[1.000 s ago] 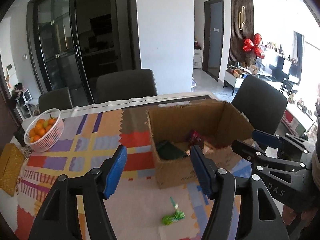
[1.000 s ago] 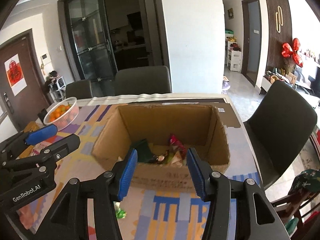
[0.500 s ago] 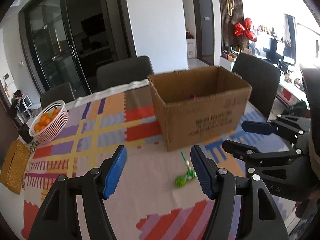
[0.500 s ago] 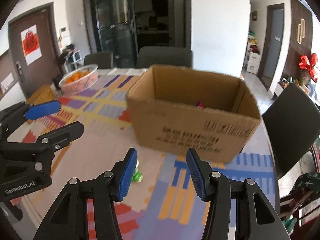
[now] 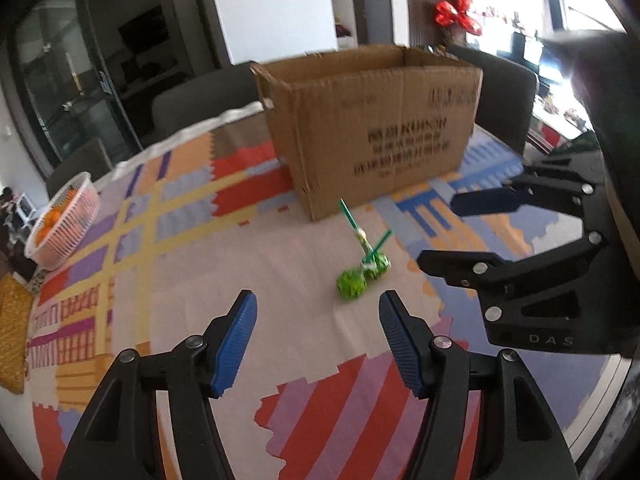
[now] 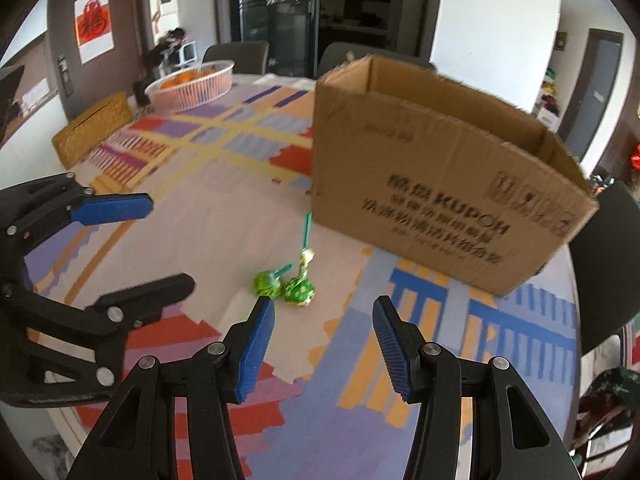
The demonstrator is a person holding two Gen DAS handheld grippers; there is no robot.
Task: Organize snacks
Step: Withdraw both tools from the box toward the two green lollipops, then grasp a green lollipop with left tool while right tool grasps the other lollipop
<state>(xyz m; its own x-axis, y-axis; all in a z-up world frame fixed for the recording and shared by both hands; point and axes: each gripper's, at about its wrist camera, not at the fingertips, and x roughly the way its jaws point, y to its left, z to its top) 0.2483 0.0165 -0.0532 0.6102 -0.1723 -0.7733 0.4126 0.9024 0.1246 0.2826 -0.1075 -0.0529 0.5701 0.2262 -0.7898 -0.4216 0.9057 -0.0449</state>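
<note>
Two green-wrapped lollipops [image 5: 362, 272] [image 6: 286, 286] with green sticks lie together on the patterned tablecloth, just in front of an open cardboard box [image 5: 372, 128] [image 6: 440, 184]. My left gripper [image 5: 318, 300] [image 6: 168, 242] hovers low over the cloth, left of and nearer than the lollipops. Its jaws are closing slightly with nothing between them. My right gripper [image 6: 324, 304] [image 5: 440, 230] is open and empty, its fingers just short of the lollipops. The box's inside is hidden from this low angle.
A white basket of oranges [image 5: 64, 220] [image 6: 192, 84] and a yellow woven box [image 6: 92, 128] sit at the table's far left. Dark chairs [image 6: 604, 264] stand around the table. The table's rounded edge [image 5: 600, 396] runs close on the near side.
Both grippers came down from above the box to just over the cloth in front of it. The box's contents dropped out of sight and the lollipops now lie close ahead.
</note>
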